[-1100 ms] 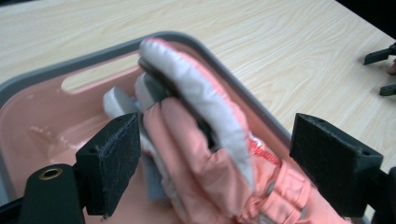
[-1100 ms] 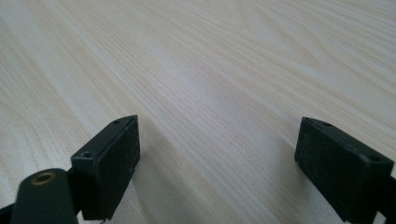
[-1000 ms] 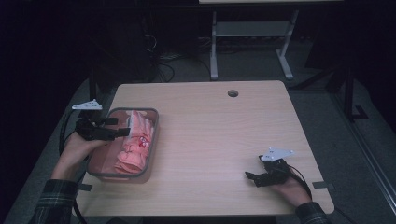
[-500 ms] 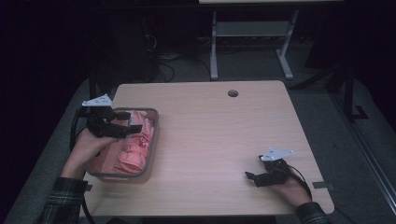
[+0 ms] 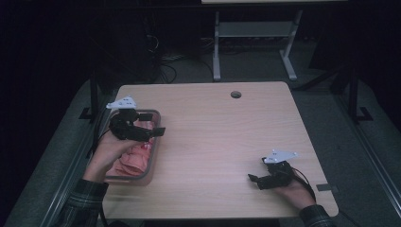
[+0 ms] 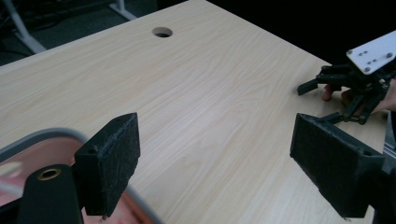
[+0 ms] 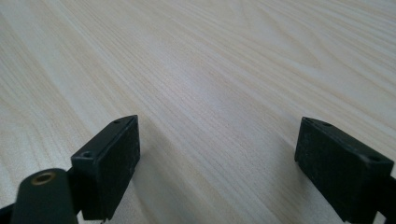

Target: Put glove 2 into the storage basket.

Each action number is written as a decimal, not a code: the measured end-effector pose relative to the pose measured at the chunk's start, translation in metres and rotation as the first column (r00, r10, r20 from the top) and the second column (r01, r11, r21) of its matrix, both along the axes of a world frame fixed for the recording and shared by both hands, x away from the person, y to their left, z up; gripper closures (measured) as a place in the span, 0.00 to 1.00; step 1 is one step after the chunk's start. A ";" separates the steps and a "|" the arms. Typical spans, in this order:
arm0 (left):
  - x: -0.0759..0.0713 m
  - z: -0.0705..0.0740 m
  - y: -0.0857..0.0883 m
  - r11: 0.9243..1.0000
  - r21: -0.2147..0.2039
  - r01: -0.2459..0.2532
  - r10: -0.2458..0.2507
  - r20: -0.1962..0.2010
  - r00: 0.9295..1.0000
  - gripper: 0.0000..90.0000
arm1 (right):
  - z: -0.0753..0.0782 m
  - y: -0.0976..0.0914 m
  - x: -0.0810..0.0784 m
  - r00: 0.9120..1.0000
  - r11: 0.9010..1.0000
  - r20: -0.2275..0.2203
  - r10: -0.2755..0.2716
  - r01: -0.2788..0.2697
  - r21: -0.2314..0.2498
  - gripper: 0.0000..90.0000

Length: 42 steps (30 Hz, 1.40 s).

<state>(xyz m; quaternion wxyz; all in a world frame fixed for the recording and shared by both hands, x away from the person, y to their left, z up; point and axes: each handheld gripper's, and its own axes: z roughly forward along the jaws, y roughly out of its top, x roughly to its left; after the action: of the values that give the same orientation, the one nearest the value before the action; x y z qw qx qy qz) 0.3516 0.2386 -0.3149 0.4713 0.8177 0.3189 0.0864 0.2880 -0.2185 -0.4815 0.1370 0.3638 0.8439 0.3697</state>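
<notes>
Pale wood tabletop, one of it, and I take its round cable hole as my landmark. One clear tray sits well to the near left of the hole, at the table's left edge. It holds pink cloth; I count one heap and cannot separate pieces in it.

Two grippers, one per hand.

Left gripper: I see it held over the far end of the tray, on the hole's near-left side, jaws pointing toward the table's middle. In the left gripper view its two black jaws stand wide apart with nothing between them, over bare wood, and the tray's rounded rim curls under the left-hand jaw with pink showing inside it. The hole lies far ahead in that view. The person's left hand is behind it, a plaid sleeve at the near edge.

Right gripper: well to the near right of the hole, close to the table's near edge, low over the wood. In the right gripper view its jaws are also spread wide, holding nothing, wood grain below. It also appears at the upper right of the left gripper view.
</notes>
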 end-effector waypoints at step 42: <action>-0.031 -0.086 -0.137 0.978 0.117 0.174 -0.175 -0.004 0.985 0.17 | 0.000 0.000 0.000 1.000 1.000 0.001 0.008 -0.008 0.001 0.15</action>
<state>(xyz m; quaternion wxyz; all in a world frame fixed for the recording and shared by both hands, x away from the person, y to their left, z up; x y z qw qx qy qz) 0.3201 0.1019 -0.4004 0.4295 0.8684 0.2390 0.0656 0.2880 -0.2184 -0.4815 0.1360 0.3604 0.8451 0.3707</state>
